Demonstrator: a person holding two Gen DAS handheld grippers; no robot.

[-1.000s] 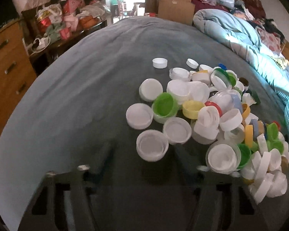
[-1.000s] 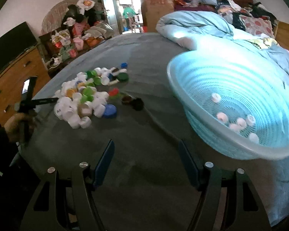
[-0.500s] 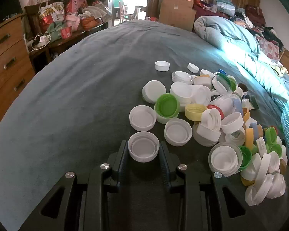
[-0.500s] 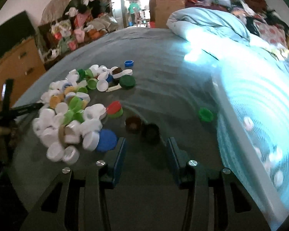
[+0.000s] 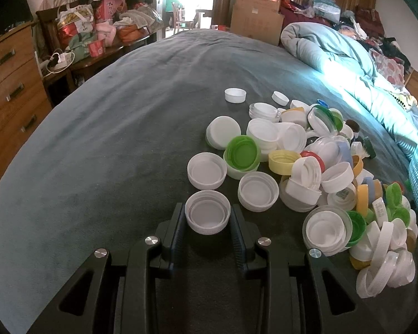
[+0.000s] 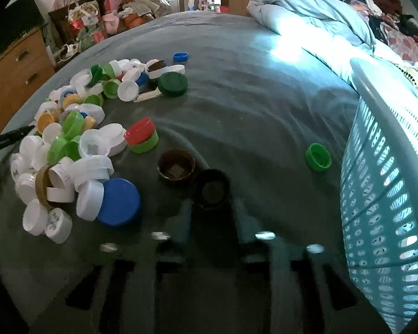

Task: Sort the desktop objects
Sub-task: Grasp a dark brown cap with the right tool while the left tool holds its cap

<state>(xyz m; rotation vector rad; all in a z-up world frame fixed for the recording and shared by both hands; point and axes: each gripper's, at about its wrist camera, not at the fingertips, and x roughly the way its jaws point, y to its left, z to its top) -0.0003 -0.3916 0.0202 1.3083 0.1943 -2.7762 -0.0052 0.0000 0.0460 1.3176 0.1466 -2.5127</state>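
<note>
A pile of bottle caps [image 5: 315,167], mostly white with some green, yellow and blue, lies on a grey-green bedspread. My left gripper [image 5: 207,217] is shut on a white cap [image 5: 207,215] at the pile's near left edge. In the right wrist view the pile [image 6: 78,144] lies to the left. My right gripper [image 6: 211,208] is blurred by motion, and its fingers stand on either side of a black cap [image 6: 212,188]; whether they touch it is unclear. A brown cap [image 6: 176,167] sits just left of the black one. A light blue mesh basket [image 6: 381,194] stands to the right.
A lone green cap [image 6: 318,156] lies near the basket. A rolled blue quilt [image 5: 334,50] lies along the far right. A wooden dresser [image 5: 8,89] stands at the left, with a cluttered table [image 5: 97,41] beyond it. One white cap [image 5: 235,95] sits apart behind the pile.
My left gripper moved forward and closed on the white cap. My right gripper swung left away from the basket, dropped low and narrowed around the black cap.
</note>
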